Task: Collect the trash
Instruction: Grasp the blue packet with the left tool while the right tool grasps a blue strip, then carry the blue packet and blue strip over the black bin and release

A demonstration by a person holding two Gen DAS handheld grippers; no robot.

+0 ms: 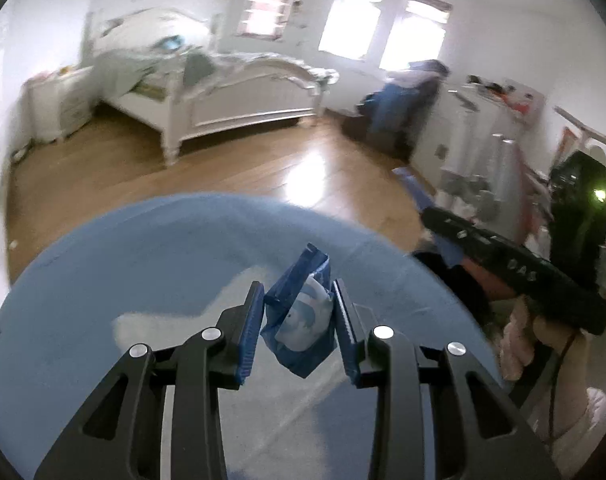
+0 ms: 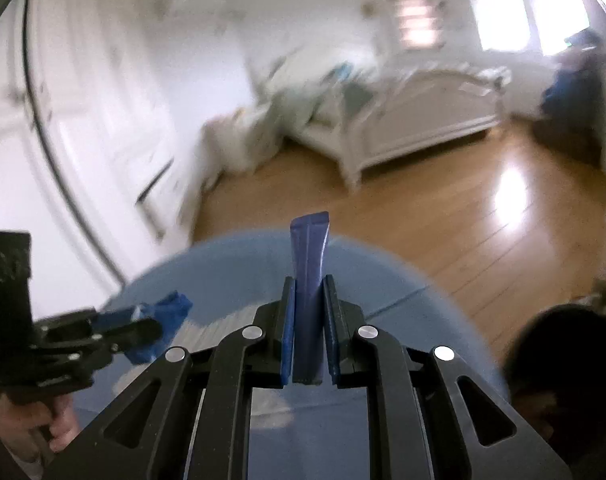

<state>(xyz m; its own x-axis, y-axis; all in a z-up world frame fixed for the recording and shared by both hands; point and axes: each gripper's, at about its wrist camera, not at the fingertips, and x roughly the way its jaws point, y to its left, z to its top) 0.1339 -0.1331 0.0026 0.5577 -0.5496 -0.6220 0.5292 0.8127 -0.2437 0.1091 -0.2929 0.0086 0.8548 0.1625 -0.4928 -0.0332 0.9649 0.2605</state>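
- The left gripper [image 1: 297, 314] is clamped on a crumpled blue wrapper [image 1: 299, 320] with a white printed patch; the wrapper sits between both blue pads [image 1: 249, 336] and sticks out above and below them.
- In the right wrist view that same gripper [image 2: 143, 330] appears at the left edge, the wrapper [image 2: 163, 316] bunched at its tip, above the round blue table [image 2: 239, 272].
- Beneath the left gripper spreads the same blue table [image 1: 143, 248], glossy with pale reflections.
- The right gripper [image 2: 309, 322] is closed on a flat dark-blue strip of packaging [image 2: 309, 256], which stands upright between the pads and rises past the fingertips.
- In the left wrist view the right gripper [image 1: 443, 220] reaches in from the right, held by a hand [image 1: 555, 332]; its grasp is too blurred to read there.
- Beyond the table lie a wooden floor [image 1: 239, 168] and a white bed [image 1: 223, 92] by bright windows [image 1: 383, 24].
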